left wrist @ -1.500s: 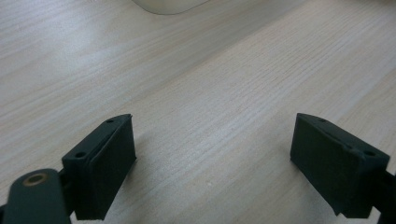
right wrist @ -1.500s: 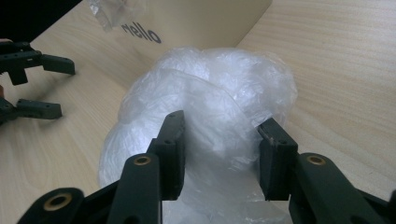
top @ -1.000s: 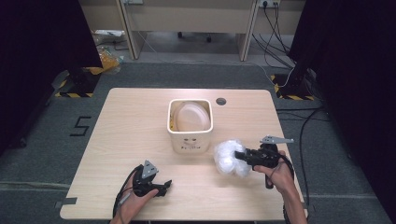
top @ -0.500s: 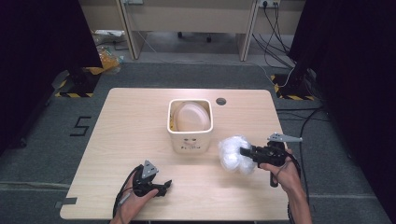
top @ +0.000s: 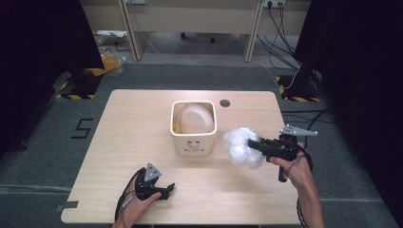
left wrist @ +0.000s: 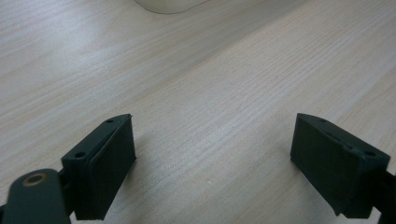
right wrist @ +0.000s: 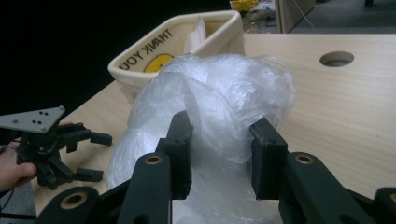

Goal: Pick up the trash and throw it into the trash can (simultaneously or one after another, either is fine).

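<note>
Nearest the front edge of the table point(top: 119, 142), the left gripper point(top: 164, 190) is seen resting low on the wood, held in a hand point(top: 138, 202); in the left gripper view its jaws are spread wide, with bare tabletop point(left wrist: 210, 93) between them and nothing gripped. The same gripper is caught at the far left of the right gripper view point(right wrist: 91, 156), again open. Farther in and to the right, the right gripper point(top: 251, 144) is held in the other hand point(top: 297, 166), above the table, pointing toward the bin. A crumpled clear plastic bag point(top: 242, 146) is pinched between its jaws; in the right gripper view the bag point(right wrist: 219, 102) bulges out above and to both sides of the two pads point(right wrist: 180, 149), which are closed narrowly on a fold of film. The bag is noted just right of the bin, near its front corner; whether they touch cannot be told. Beyond, at mid-table, a cream bin point(top: 192, 140) stands upright, a pale rounded item point(top: 194, 118) lying inside it. "THANK YOU" is read on the bin wall point(right wrist: 140, 49). Behind the bin, a cable hole point(top: 225, 102) is seen in the tabletop.
</note>
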The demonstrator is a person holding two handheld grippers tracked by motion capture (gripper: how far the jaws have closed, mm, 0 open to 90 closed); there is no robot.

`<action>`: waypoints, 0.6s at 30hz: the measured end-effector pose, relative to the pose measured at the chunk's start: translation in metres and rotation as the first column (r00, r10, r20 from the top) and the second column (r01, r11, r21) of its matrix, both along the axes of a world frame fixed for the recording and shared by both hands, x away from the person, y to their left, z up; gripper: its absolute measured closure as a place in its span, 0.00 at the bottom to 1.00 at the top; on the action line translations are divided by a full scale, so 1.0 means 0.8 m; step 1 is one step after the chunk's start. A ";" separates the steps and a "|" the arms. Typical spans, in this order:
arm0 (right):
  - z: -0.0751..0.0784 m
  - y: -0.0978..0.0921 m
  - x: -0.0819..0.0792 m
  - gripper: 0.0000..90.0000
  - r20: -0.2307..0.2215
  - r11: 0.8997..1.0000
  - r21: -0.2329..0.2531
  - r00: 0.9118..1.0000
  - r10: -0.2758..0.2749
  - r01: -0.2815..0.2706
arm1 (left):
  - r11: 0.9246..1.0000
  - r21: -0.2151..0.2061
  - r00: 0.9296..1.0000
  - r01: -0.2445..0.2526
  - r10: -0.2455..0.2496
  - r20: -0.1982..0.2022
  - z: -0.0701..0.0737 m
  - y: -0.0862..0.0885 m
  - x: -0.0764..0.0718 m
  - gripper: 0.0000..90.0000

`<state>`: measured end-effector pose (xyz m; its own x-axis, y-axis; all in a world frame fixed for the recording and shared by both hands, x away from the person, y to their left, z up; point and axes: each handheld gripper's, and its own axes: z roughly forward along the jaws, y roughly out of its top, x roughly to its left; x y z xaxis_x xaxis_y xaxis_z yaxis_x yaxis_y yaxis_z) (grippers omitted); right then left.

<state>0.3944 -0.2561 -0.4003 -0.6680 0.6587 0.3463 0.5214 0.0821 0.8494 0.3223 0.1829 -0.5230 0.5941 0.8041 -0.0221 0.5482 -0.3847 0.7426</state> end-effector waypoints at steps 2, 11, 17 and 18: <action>0.009 0.001 0.003 0.73 0.013 1.000 0.002 1.000 0.006 -0.006 | 1.000 0.002 1.000 0.001 -0.001 0.000 0.000 0.000 0.000 0.14; 0.055 0.014 0.020 0.73 0.057 0.999 0.035 0.998 0.026 -0.028 | 1.000 0.002 1.000 0.001 -0.001 -0.002 0.000 0.000 0.000 0.14; 0.082 0.041 0.038 0.73 0.065 0.997 0.038 0.996 0.059 -0.061 | 1.000 -0.001 1.000 -0.002 0.002 0.002 0.000 0.000 0.000 0.14; 0.085 0.047 0.041 0.73 0.067 0.997 0.035 0.996 0.066 -0.069 | 1.000 -0.001 1.000 -0.002 0.002 0.002 0.000 0.000 0.000 0.14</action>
